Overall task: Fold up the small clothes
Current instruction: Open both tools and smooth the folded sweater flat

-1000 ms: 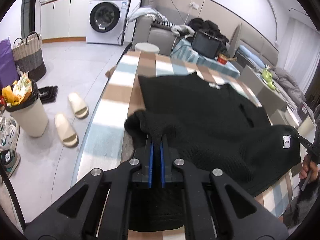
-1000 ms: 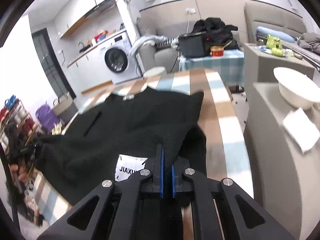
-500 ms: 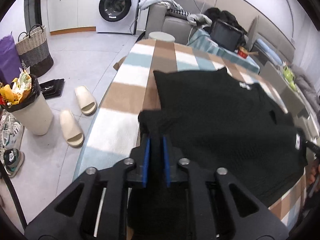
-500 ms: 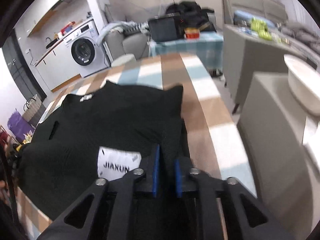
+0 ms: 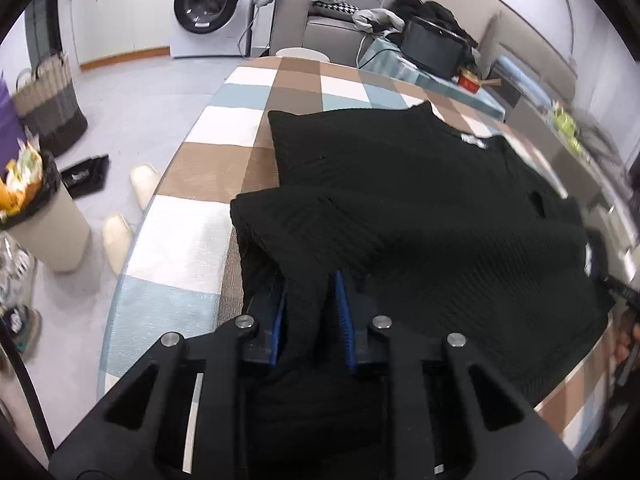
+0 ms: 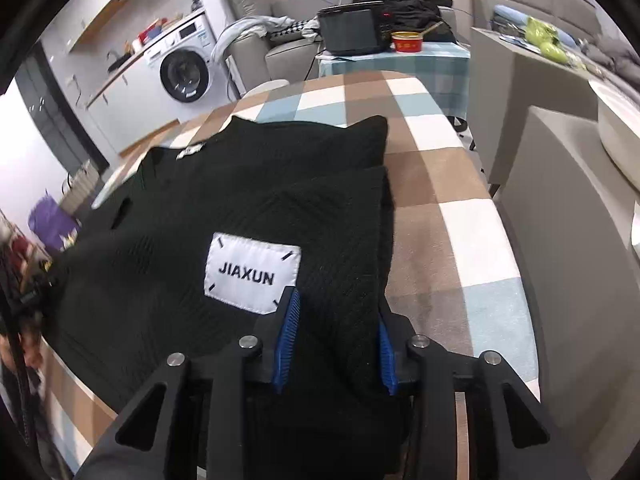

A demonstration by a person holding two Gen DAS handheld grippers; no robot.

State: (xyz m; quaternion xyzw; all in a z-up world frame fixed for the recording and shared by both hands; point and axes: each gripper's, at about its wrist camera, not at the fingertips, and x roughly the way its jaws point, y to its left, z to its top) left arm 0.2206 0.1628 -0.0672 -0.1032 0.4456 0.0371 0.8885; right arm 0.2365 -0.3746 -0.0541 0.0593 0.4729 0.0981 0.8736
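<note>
Garment: a black knit sweater (image 5: 420, 208) lies on the checked surface (image 5: 224, 160), its lower half folded up over the upper half, so a doubled edge runs across the middle.
Label: a white patch reading JIAXUN (image 6: 252, 272) sits on the folded-over layer, just beside the right claw's inner finger.
Neck tag: a small white tag (image 6: 191, 150) shows at the far collar (too small to read).
Left claw: the left claw (image 5: 310, 312) has its blue-padded fingers apart, a fold of the black knit lying loose between them at the sweater's near left corner.
Right claw: the right claw (image 6: 334, 336) also stands spread, its blue pads (image 6: 289, 332) clear on both sides of a ridge of sweater cloth at the near right corner.
Surface: brown, white and pale-blue squares; bare cloth shows on both sides of the sweater.
Room, left view: a washing machine (image 5: 212, 4) at the back, a woven basket (image 5: 48, 108), a bin (image 5: 44, 224) and pale slippers (image 5: 142, 184) on the floor.
Room, right view: a dark screen (image 6: 352, 34) and a red bowl (image 6: 407, 41) on a side table beyond the surface.
</note>
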